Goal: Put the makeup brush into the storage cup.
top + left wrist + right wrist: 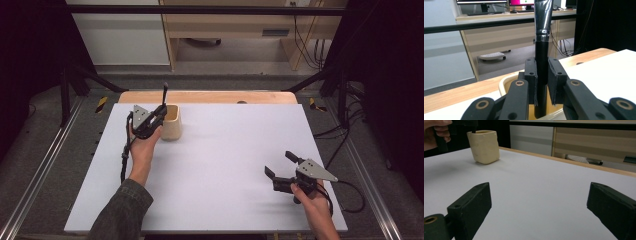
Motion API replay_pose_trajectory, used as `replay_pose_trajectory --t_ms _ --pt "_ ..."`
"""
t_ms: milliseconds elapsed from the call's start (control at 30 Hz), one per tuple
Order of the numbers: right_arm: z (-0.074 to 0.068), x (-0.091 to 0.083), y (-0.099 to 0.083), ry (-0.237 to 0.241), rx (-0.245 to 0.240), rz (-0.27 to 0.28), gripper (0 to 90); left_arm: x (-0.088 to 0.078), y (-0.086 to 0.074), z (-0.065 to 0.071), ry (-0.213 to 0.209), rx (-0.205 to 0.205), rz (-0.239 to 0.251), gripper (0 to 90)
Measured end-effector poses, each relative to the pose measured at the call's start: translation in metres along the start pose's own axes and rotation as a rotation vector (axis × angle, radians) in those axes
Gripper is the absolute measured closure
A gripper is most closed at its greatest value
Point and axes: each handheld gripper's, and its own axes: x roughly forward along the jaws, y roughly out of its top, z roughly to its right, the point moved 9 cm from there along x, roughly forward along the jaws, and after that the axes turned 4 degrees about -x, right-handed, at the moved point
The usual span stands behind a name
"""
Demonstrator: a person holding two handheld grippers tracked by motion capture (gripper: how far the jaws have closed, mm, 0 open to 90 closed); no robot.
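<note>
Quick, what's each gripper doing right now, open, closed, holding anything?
Left gripper: jaws closed on the black brush, which stands upright with its lower end inside the cream cup.
Right gripper: jaws wide open, holding nothing, over the white table.

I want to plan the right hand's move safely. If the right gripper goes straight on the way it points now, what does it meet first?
Probably nothing nearby. The right gripper, jaws open, points over bare table; the way ahead looks free up to the far edge. The cup stands off to the left of that line, though depth is hard to judge.
</note>
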Motion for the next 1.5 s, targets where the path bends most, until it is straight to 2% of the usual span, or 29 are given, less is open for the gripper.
replay_pose_trajectory --t_ms 533,633,667,767,1067,1500 --pt "-0.001 0.000 0.000 0.005 -0.001 -0.002 6.0 0.000 -0.004 0.004 -0.008 0.010 -0.008 78.6" --pt "-0.001 0.001 0.000 0.005 -0.001 -0.002 6.0 -0.001 -0.004 0.005 -0.007 0.005 -0.004 76.0" --pt "-0.001 0.001 0.000 0.005 -0.003 0.000 6.0 -0.003 -0.003 0.005 -0.005 0.007 -0.001 70.9" --pt "-0.001 0.001 0.000 0.005 -0.003 -0.002 6.0 -0.006 0.002 0.004 -0.008 0.006 0.015 68.4" --pt "-0.001 0.001 -0.001 0.004 0.000 -0.005 5.9 -0.011 0.005 0.002 -0.003 0.000 0.019 65.9" --pt "-0.002 0.001 -0.001 0.003 0.004 -0.007 5.9 -0.013 0.006 0.006 -0.016 -0.002 0.015 61.3"
